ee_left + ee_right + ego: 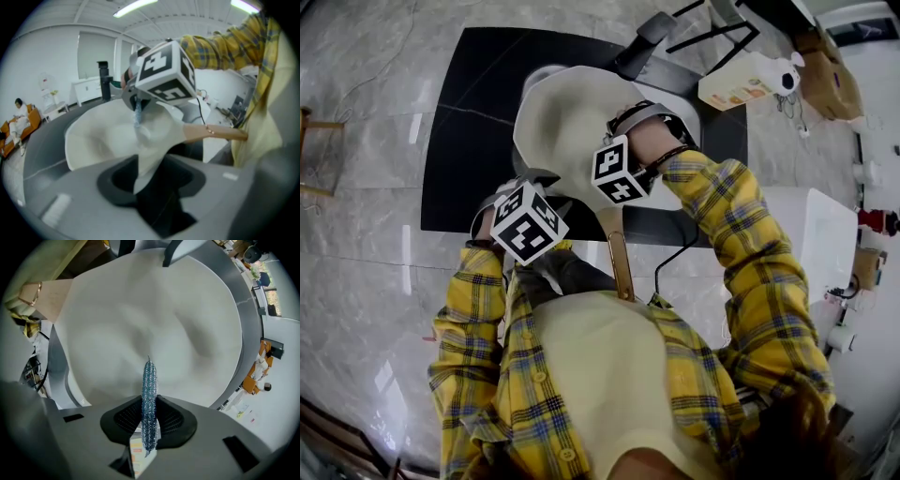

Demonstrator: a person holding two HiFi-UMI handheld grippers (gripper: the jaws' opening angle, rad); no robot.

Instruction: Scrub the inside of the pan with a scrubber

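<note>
A cream pan [562,112] with a wooden handle [619,262] lies on the black tabletop [469,112], handle towards me. My left gripper [532,183] is shut on the pan's near-left rim, and the cream edge [103,136] runs down between its jaws [140,173]. Over the pan's right side, my right gripper [623,117] is shut on a blue-silver wire scrubber [149,399]. The scrubber's tip points at the pan's inside [154,310]. The left gripper view shows that scrubber [137,116] hanging under the right gripper's marker cube, down at the pan's floor.
A white bottle [745,80] with an orange label lies at the table's far right corner. A black chair [656,28] stands behind the pan. A white cabinet [816,234] is to my right, cardboard boxes [830,75] beyond. A person sits far off on an orange sofa [18,117].
</note>
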